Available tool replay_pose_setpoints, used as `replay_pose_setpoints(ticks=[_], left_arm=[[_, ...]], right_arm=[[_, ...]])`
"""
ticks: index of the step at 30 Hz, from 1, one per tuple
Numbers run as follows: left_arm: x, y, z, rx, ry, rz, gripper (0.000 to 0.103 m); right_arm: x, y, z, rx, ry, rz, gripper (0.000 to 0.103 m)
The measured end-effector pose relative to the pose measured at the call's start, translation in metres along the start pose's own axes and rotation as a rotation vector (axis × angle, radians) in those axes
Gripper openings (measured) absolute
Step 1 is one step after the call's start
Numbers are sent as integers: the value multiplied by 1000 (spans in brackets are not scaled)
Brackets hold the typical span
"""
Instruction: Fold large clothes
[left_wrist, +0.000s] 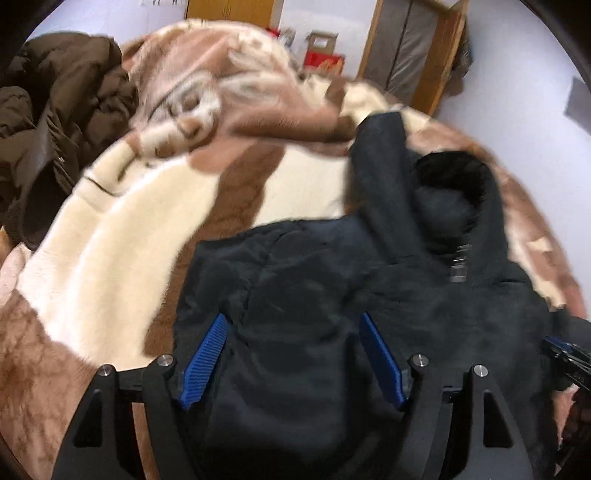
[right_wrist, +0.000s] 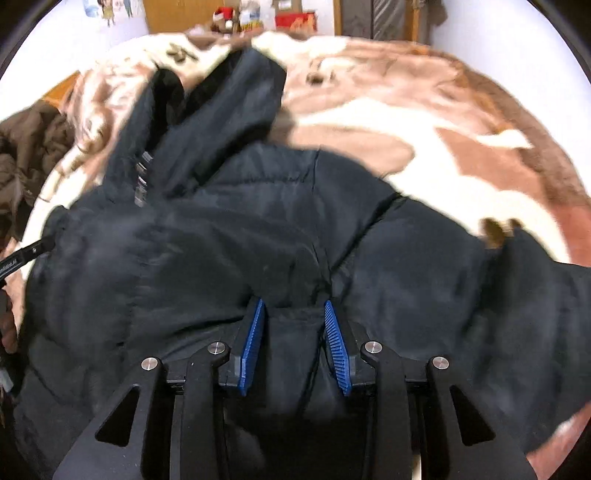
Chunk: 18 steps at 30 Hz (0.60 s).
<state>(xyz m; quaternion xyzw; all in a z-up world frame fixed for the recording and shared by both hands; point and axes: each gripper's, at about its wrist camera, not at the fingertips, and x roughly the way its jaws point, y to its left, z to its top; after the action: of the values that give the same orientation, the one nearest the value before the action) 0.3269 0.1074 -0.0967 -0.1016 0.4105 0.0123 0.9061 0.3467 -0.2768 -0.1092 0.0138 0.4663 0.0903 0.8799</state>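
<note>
Now, the view from my station, both wrists on the bed.
Garment: the dark hooded jacket (left_wrist: 369, 295) lies spread on the brown-and-cream blanket (left_wrist: 110, 240) covering the bed, hood end away from me, body and hem end toward both wrists.
Left hand-held gripper (left_wrist: 293, 354): jaws stand wide with a thick bulge of jacket between the blue pads (left_wrist: 207, 358); whether they actually press the cloth I cannot tell from this blurred view.
Right hand-held gripper (right_wrist: 293, 343): jaws drawn in about halfway, pinching a raised fold of the jacket, the fabric gathering into creases above the pads.
Key relation: the jacket's long axis runs away from me, hem near, hood (left_wrist: 454, 192) far, its zip (left_wrist: 458, 266) lying between the two grippers; both sit on the near part of the body, left and right of that zip, about equally close.
My judgement: the coming fold likely carries this near end toward the hood.
Also present: a brown coat (left_wrist: 55, 129) heaped at the far left of the bed, well apart.
</note>
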Motion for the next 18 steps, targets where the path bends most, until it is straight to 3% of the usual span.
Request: replay_pose_setpoints(ticks=[3, 7, 10, 13, 18], left_arm=[[-18, -2, -16, 15, -5, -8, 76], [17, -1, -35, 49, 97, 45, 76], [18, -5, -32, 42, 98, 65, 76], [0, -17, -30, 64, 88, 59, 75], [-63, -52, -47, 120, 23, 17, 76]], right_arm=[[-14, 2, -20, -11, -7, 24, 34], [20, -5, -38, 18, 87, 39, 34], [15, -5, -30, 20, 87, 29, 34], [-6, -4, -28, 15, 61, 19, 35], [-71, -15, -55, 61, -3, 40, 38]])
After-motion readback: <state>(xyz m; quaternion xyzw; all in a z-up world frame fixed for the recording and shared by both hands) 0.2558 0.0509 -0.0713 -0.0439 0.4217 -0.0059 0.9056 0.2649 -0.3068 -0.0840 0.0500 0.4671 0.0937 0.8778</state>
